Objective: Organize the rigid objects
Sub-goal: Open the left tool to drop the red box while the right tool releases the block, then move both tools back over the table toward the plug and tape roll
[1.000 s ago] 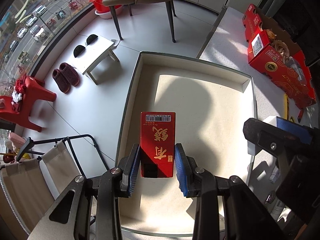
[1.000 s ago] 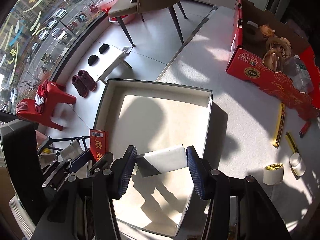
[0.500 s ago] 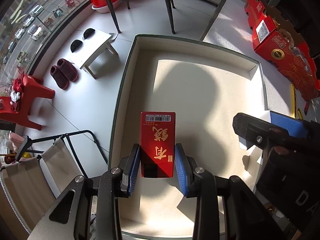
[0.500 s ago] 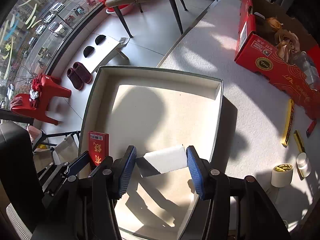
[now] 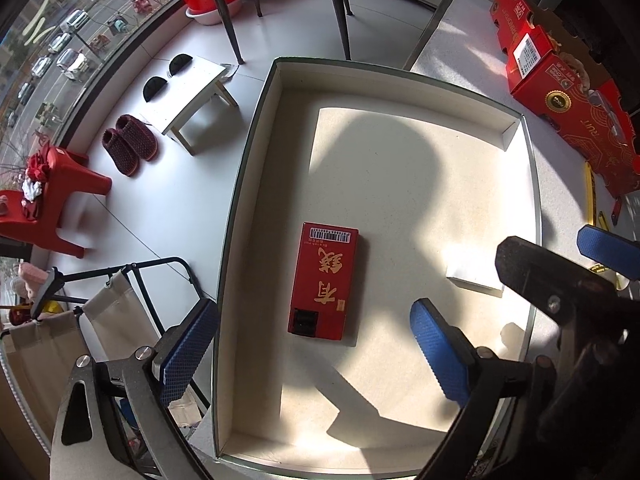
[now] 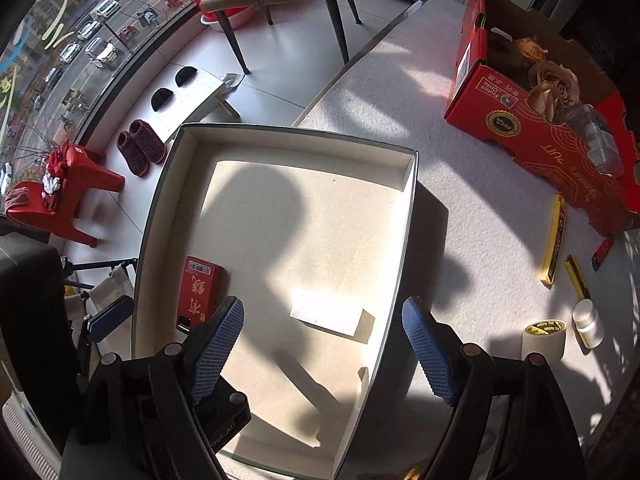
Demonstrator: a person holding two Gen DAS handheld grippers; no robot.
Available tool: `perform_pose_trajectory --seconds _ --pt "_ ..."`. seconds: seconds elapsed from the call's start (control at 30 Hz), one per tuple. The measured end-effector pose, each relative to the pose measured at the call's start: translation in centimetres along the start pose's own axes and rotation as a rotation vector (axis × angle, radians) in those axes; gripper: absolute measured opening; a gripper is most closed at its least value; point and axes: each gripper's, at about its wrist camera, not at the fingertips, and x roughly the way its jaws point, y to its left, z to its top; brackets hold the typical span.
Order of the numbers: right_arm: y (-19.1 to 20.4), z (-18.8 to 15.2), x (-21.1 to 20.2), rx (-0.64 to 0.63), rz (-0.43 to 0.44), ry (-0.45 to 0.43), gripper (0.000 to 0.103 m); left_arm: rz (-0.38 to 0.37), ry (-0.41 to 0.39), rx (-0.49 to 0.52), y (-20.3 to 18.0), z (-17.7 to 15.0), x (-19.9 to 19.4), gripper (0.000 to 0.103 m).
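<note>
Hovering above tray [image 6: 404,216], left gripper [image 5: 316,352] and right gripper [image 6: 320,344] spread, gripping nothing; red box [image 5: 324,280], white box [image 6: 326,317] inside; next, probably fetching tape roll [image 6: 544,340] beside tray.

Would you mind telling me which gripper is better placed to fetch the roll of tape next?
The right gripper. It is open, and the roll of tape lies on the table just beside it. The left gripper, also open, hangs over the tray's far side.
</note>
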Motion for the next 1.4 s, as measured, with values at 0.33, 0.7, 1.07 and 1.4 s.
perform_pose_trajectory --seconds 0.33,0.7,1.07,1.4 --pt "-1.7 -3.5 -2.3 0.058 0.000 0.007 0.083 -0.004 -0.007 0.091 -1.3 -2.2 -1.8 0.103" --pt "-8.8 -14.2 -4.2 0.256 0.021 0.039 0.083 -0.093 0.055 0.405 -8.2 -7.2 -3.7 0.103" --pt "-20.4 -27.6 -4.1 0.716 -0.011 0.128 0.083 -0.124 0.082 0.678 -18.3 -10.2 -3.7 0.103" --pt "-23.0 -32.1 -3.3 0.809 0.018 0.145 0.083 -0.062 0.096 0.676 -25.7 -8.4 -0.6 0.103"
